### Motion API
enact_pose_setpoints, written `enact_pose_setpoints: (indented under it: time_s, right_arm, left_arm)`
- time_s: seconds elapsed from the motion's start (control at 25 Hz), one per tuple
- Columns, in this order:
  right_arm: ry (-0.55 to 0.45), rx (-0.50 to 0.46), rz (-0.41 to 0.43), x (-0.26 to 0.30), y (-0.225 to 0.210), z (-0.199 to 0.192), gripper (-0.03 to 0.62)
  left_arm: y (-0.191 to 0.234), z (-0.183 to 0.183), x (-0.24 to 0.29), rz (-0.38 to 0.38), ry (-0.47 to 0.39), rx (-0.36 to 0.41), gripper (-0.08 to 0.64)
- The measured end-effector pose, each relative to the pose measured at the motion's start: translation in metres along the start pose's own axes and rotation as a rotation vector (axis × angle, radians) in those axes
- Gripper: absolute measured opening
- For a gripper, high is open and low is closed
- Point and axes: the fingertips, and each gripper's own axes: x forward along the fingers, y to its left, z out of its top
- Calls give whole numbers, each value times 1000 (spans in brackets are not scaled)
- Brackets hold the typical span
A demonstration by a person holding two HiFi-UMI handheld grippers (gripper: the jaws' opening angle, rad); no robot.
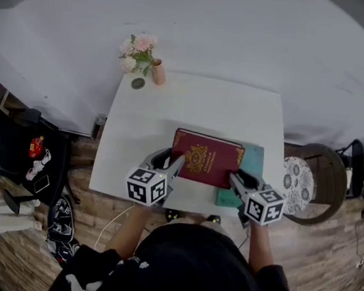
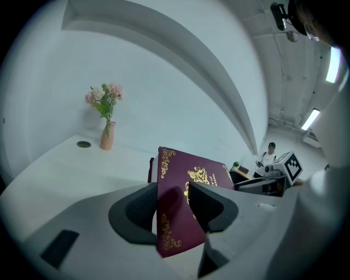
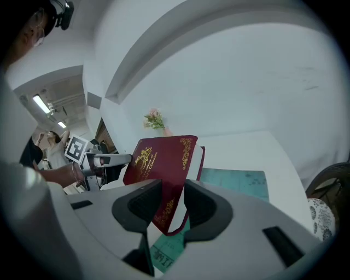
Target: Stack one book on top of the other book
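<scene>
A maroon book (image 1: 205, 158) with gold ornament hangs just above the white table (image 1: 165, 118), partly over a teal book (image 1: 252, 160) that lies flat at the table's near right. My left gripper (image 1: 172, 167) is shut on the maroon book's near left corner (image 2: 174, 219). My right gripper (image 1: 238, 178) is shut on its near right corner (image 3: 170, 203). In the right gripper view the teal book (image 3: 235, 180) shows beneath and to the right of the maroon one. Most of the teal cover is hidden under the maroon book in the head view.
A small pink vase with flowers (image 1: 152, 68) and a round dark disc (image 1: 138, 83) stand at the table's far left corner. A round patterned stool (image 1: 299, 183) sits right of the table. A black chair with bags (image 1: 27, 159) stands to the left on the wooden floor.
</scene>
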Motion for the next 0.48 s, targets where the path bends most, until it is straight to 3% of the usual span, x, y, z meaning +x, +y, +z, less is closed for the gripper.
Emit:
enact_pose_setpoints:
  time_s: [0.48]
  right_arm:
    - [-31,91,-70,-57,-28,-30,123]
  left_arm:
    - [-53,-7,51,-109,98,96,170]
